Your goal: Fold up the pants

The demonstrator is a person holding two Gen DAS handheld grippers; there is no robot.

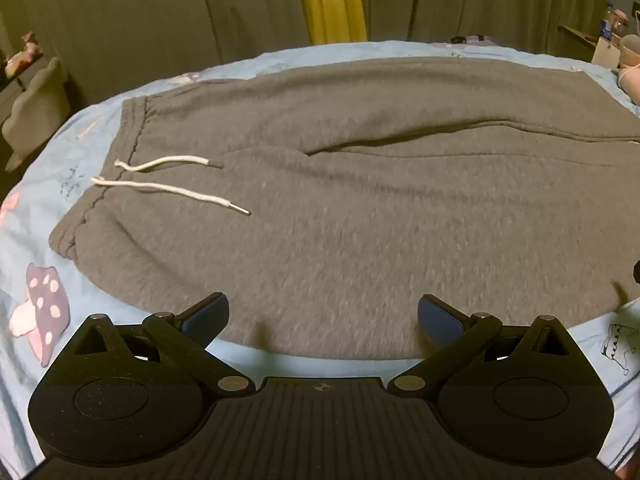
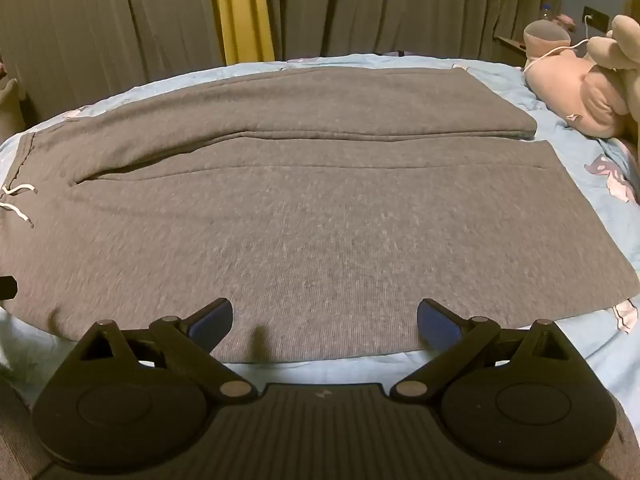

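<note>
Grey sweatpants (image 1: pixel 360 208) lie flat across a light blue bedsheet (image 1: pixel 36 240) printed with mushrooms, the waistband (image 1: pixel 120 152) at 9 o'clock in the left wrist view and the legs running off toward 3 o'clock. Two white drawstring ends (image 1: pixel 168 184) trail from the waistband onto the grey fabric. One leg lies at 12 o'clock, the other nearer the cameras, with a shadowed fold between them at the crotch.

The left gripper (image 1: pixel 323 314) hangs at 6 o'clock over the near edge of the pants, close to the hip, its blue-padded fingers (image 1: pixel 206 314) spread wide and holding nothing; I cannot tell whether the tips touch the cloth. The right gripper (image 2: pixel 325 318) sits likewise at 6 o'clock in its own view, over the near leg's lower edge, fingers (image 2: pixel 438 322) wide apart and empty.

In the right wrist view the leg cuffs (image 2: pixel 532 128) end toward 2 o'clock, just beside a pink plush toy (image 2: pixel 572 88) lying on the sheet. Dark curtains (image 2: pixel 100 20) with a yellow strip (image 2: pixel 240 8) hang behind the bed at 12 o'clock
</note>
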